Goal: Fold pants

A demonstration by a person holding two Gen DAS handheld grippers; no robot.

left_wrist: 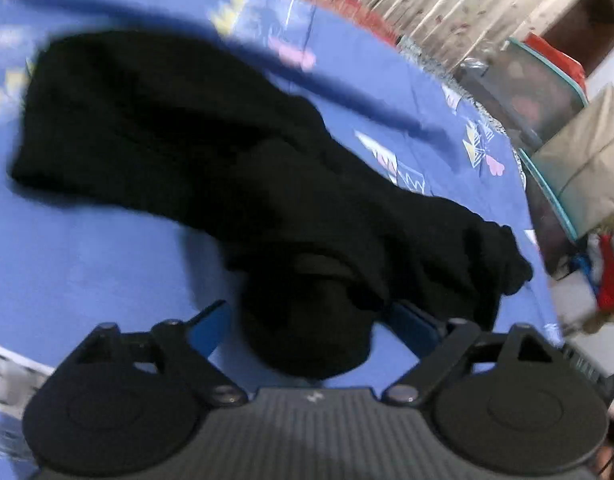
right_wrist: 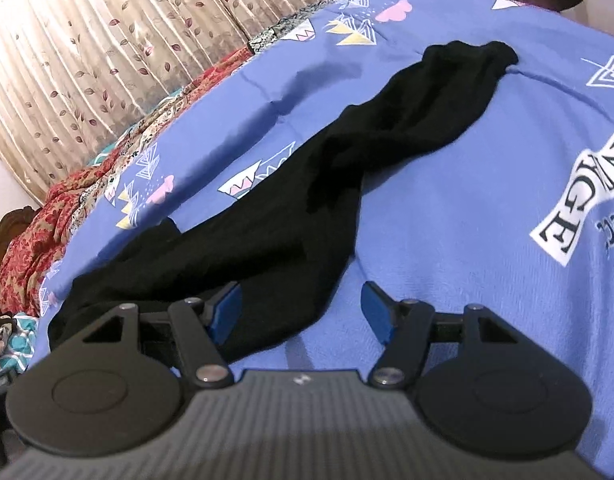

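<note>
Black pants [right_wrist: 307, 184] lay twisted, unfolded, on blue bedspread [right_wrist: 467, 200]. Left gripper [left_wrist: 307, 320]: jaws apart around bunched fabric. Right gripper [right_wrist: 301, 312]: jaws apart, cloth at 9 o'clock finger. Straightening step, likely; next: clamp, spread legs flat.

A blue bedsheet [right_wrist: 447, 208] printed with white triangles, pink clouds and block lettering covers the bed. Along its far edge lies a red patterned quilt [right_wrist: 35, 232], with a beige leaf-print curtain [right_wrist: 107, 40] behind. A carved wooden headboard [right_wrist: 7, 224] shows at left. Teal-rimmed storage boxes [left_wrist: 539, 96] stand beside the bed.
</note>
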